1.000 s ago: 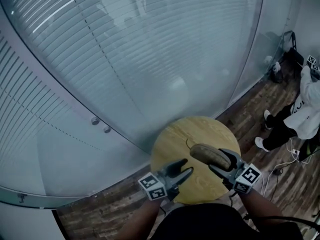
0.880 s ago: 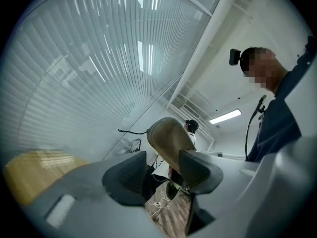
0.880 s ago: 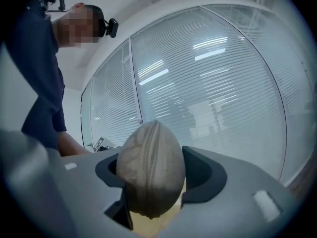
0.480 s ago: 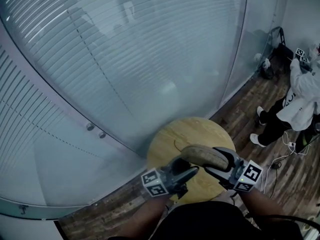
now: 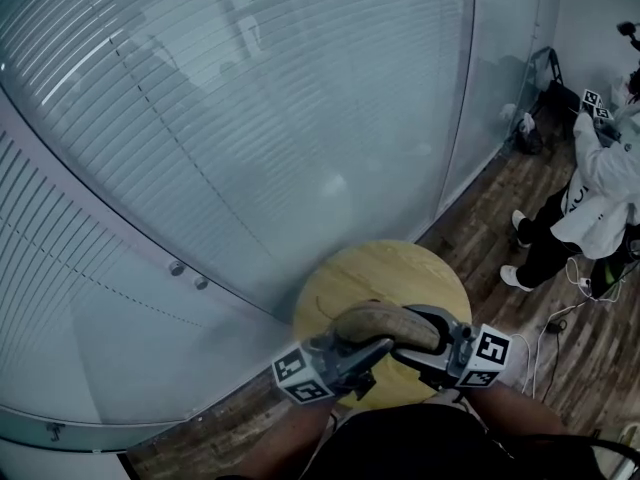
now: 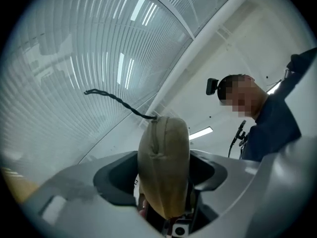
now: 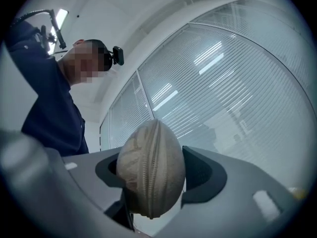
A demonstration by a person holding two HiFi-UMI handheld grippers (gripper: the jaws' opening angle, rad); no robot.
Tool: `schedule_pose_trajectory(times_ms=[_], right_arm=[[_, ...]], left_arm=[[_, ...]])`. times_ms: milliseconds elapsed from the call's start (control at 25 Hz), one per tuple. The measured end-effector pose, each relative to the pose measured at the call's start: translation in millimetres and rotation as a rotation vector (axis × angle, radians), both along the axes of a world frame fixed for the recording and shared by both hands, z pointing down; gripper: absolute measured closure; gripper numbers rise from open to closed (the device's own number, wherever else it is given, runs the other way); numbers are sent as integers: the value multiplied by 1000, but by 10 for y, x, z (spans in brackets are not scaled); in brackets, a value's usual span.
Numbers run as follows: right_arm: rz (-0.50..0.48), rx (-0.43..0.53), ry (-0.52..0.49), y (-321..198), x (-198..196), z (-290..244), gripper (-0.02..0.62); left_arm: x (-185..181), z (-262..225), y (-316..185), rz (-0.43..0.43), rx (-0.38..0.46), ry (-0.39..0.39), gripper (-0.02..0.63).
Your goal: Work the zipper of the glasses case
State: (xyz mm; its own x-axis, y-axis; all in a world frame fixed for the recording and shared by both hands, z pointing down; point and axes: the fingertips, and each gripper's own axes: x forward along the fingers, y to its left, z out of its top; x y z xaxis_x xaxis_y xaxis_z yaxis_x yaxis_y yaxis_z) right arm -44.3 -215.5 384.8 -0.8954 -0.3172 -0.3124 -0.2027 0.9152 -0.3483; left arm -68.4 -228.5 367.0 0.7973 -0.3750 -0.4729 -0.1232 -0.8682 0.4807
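Glasses case [image 5: 385,326]: raised since a second ago, now held in air above near edge of round table [image 5: 400,268]. Right gripper [image 5: 415,336]: jaws clenched across case body, zipper [image 7: 148,182] facing its camera. Left gripper [image 5: 355,346]: jaws have just been opening, now spread wide astride case's cord end, pads not seen pressing. Meaning: case presented for zipper work; pull cord [image 6: 116,100] free, not yet grasped. Count: one case, one cord, one table, two grippers, one bystander [image 5: 600,188] beyond table's far right.
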Motion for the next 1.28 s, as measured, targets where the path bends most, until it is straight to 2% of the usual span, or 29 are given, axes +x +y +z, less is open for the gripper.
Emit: schedule_pose_trajectory(times_ms=[320, 440, 480, 520, 560, 680, 760, 800, 920, 1040, 1160, 1280], right_arm=[[-34, -16, -55, 67, -69, -109, 300], [-102, -13, -16, 98, -44, -118, 286], [-139, -11, -1, 101, 9, -108, 260], [-171, -10, 8, 99, 92, -98, 229], [-187, -9, 12, 81, 198, -94, 227], [-111, -7, 4, -89, 530, -129, 230], [-58, -8, 0, -172, 607, -219, 307], [-60, -9, 8, -176, 575, -289, 335], [-164, 7, 72, -53, 288, -545, 334], [-270, -3, 230, 68, -43, -569, 335], [-313, -8, 426, 88, -262, -388, 336], [-357, -23, 497, 118, -381, -283, 358]], left_arm=[[-44, -123, 57, -7, 4, -78, 318], [-23, -170, 97, -14, -3, -117, 318], [1, -175, 115, -15, 5, -146, 318], [29, -167, 136, -19, 20, -193, 318], [56, -132, 153, -26, 41, -264, 318], [97, 180, 172, -62, 100, -582, 318], [115, 400, 211, -66, 127, -735, 316], [130, 460, 227, -65, 132, -777, 316], [164, 596, 216, -79, 141, -874, 318], [192, 739, 209, -96, 169, -976, 318], [254, 864, 229, -87, 212, -1072, 318], [330, 942, 301, -49, 227, -1108, 318]])
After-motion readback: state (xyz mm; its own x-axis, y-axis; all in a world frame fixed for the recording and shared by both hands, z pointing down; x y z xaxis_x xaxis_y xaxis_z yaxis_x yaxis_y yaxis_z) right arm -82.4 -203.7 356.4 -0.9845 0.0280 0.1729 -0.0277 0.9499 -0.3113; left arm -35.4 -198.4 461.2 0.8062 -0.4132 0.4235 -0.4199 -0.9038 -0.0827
